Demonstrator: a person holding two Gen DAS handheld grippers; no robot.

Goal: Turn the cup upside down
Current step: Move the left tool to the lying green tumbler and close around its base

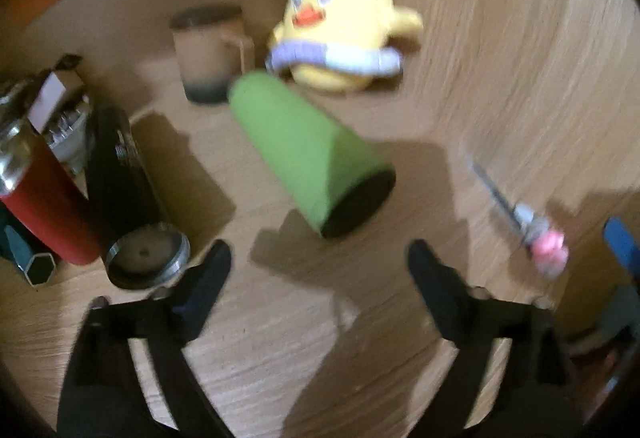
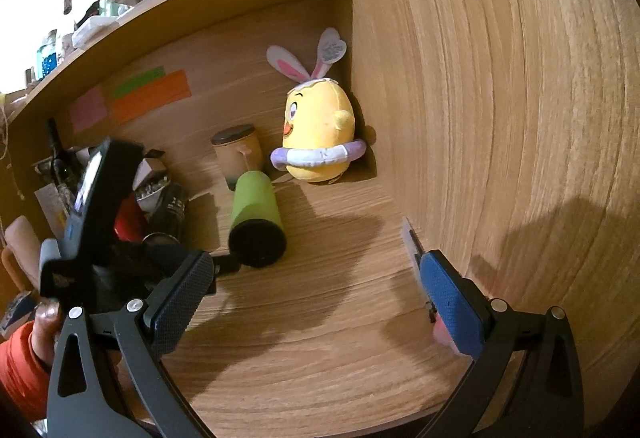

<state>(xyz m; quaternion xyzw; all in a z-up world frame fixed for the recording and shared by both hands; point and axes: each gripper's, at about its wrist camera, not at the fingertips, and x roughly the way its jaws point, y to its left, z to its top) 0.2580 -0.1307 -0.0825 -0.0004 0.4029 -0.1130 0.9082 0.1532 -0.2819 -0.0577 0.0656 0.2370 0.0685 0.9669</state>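
Observation:
A green cup (image 1: 308, 151) lies on its side on the wooden shelf floor, its dark mouth facing me. It also shows in the right wrist view (image 2: 256, 215). My left gripper (image 1: 320, 262) is open and empty, just in front of the cup's mouth, not touching it. My right gripper (image 2: 316, 294) is open and empty, nearer the shelf's front edge, with the cup ahead and to the left. The left gripper's body (image 2: 100, 197) shows at the left of the right wrist view.
A beige mug (image 1: 208, 53) and a yellow plush chick (image 1: 340, 29) stand behind the cup. A black flask (image 1: 128, 189) and a red bottle (image 1: 48, 205) lie at the left. A pen with a pink end (image 1: 520, 222) lies by the wooden right wall (image 2: 500, 117).

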